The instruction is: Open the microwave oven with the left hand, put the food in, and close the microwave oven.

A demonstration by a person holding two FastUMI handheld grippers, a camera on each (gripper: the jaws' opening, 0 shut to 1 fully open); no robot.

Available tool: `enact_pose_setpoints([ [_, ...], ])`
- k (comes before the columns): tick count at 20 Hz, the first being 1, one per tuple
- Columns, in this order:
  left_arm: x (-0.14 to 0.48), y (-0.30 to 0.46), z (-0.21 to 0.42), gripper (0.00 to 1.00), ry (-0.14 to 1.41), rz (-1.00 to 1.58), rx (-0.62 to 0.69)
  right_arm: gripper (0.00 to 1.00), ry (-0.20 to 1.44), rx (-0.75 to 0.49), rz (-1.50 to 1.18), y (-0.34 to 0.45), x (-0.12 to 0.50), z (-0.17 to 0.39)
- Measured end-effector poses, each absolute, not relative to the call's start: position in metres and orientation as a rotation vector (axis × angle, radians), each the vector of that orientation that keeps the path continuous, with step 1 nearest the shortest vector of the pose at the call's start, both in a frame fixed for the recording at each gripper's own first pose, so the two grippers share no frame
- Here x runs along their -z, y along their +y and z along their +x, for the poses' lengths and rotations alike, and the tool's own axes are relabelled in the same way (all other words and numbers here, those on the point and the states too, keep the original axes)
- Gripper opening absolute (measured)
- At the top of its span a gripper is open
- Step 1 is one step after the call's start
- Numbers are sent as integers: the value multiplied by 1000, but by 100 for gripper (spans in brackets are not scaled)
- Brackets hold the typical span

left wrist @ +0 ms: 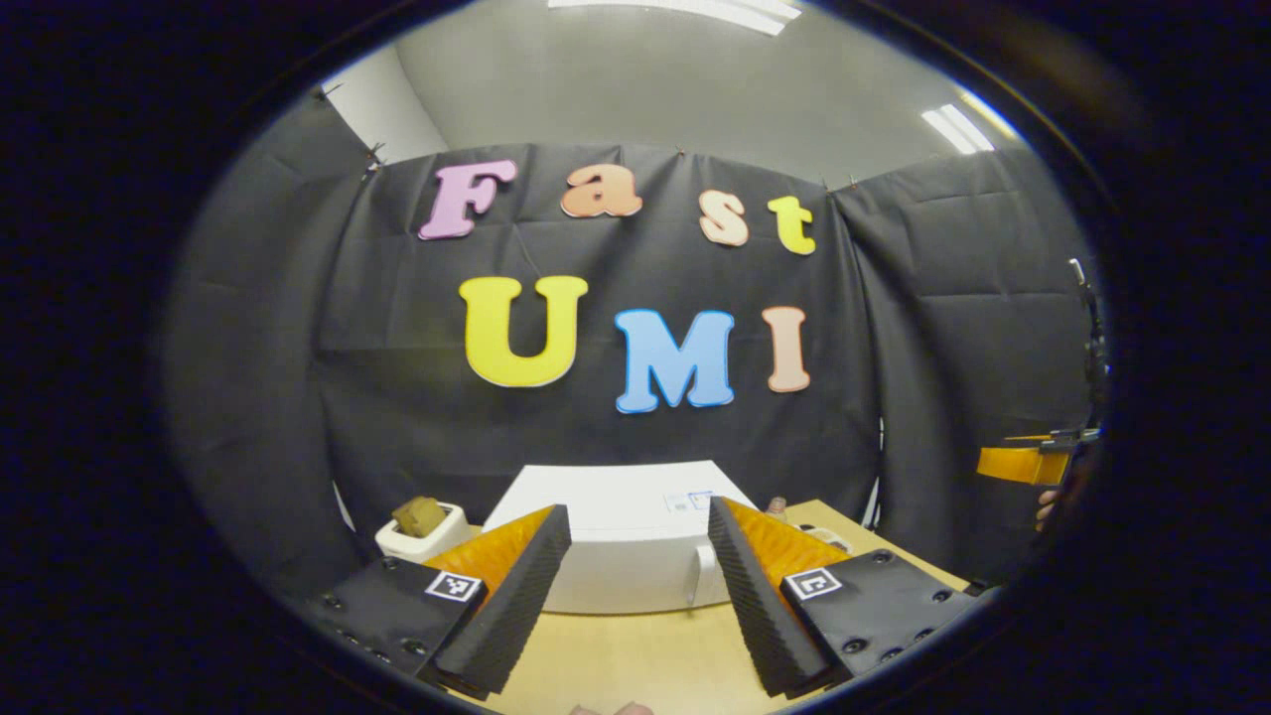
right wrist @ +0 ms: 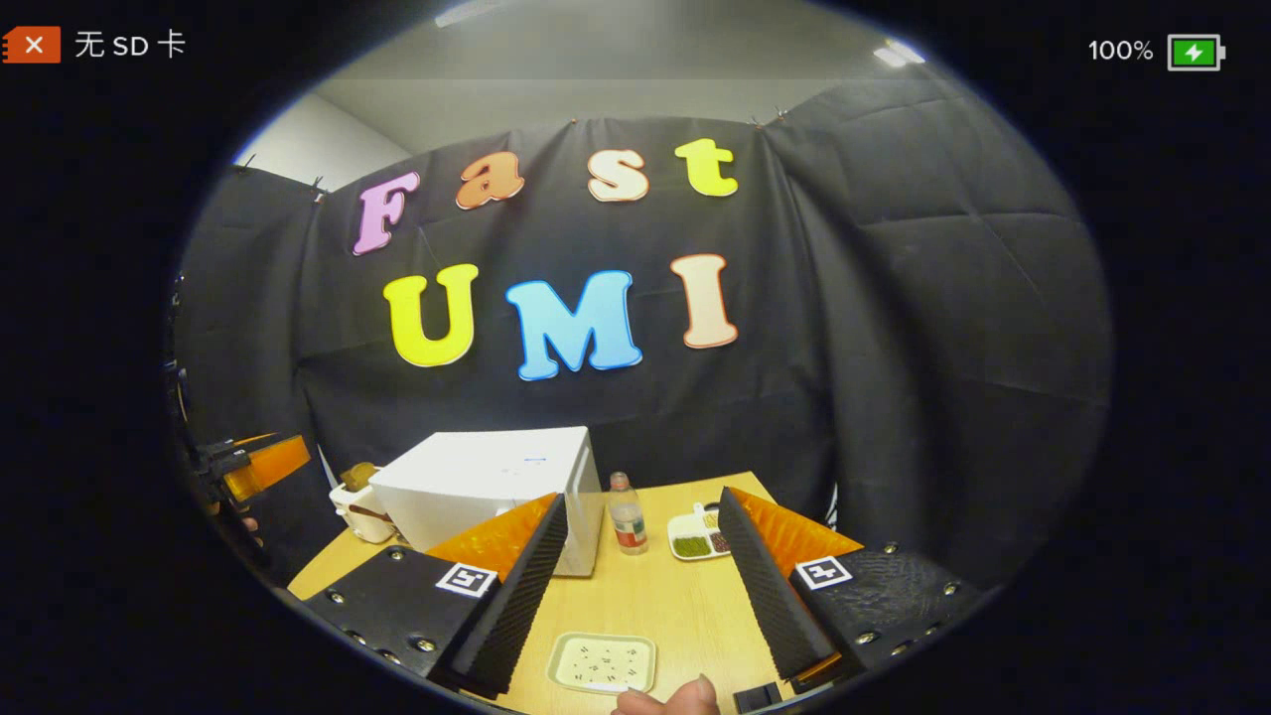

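The white microwave [left wrist: 616,556] stands on the wooden table straight ahead of my left gripper [left wrist: 638,511], its door closed and its white handle [left wrist: 701,581] on the right of the front. My left gripper is open, short of the microwave and holding nothing. In the right gripper view the microwave [right wrist: 477,482] sits to the left. A small pale green plate [right wrist: 603,662] lies on the table below my open, empty right gripper [right wrist: 643,508]. A white compartment tray of food [right wrist: 698,537] rests farther back.
A small plastic bottle [right wrist: 627,513] stands right of the microwave. A white holder with a brown item [left wrist: 422,524] sits left of it. A fingertip [right wrist: 667,699] shows at the near table edge. Black cloth walls close off the back and sides.
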State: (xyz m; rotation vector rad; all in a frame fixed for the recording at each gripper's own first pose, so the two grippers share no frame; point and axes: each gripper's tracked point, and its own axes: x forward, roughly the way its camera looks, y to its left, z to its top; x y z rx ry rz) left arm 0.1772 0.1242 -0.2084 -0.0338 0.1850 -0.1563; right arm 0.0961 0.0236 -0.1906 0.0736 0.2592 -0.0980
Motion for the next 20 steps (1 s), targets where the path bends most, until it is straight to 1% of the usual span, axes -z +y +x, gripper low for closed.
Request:
enact_pose_setpoints([
  [3,151,140,144,93,144,-52,79,93,205,45,53,30,153,114],
  [4,134,143,134,95,131,-50,56,93,201,22,30,36,145,117],
  [5,119,146,123,93,123,-45,33,94,191,0,10,41,136,119],
  [7,94,149,103,93,90,-27,-5,94,140,-37,-6,52,114,122],
  [9,85,150,85,93,81,-3,-35,93,115,-68,17,64,106,122],
  [12,91,143,71,93,87,7,-28,93,135,-109,59,84,105,116],
  [14,87,150,72,94,69,44,-26,94,98,-93,40,85,93,113],
  [16,88,157,70,94,79,58,-16,93,100,-68,-3,89,95,111],
  [17,82,166,71,94,57,58,-24,93,93,-70,-17,94,93,113],
  [20,89,186,70,95,54,4,-22,93,118,-45,-7,103,97,121],
])
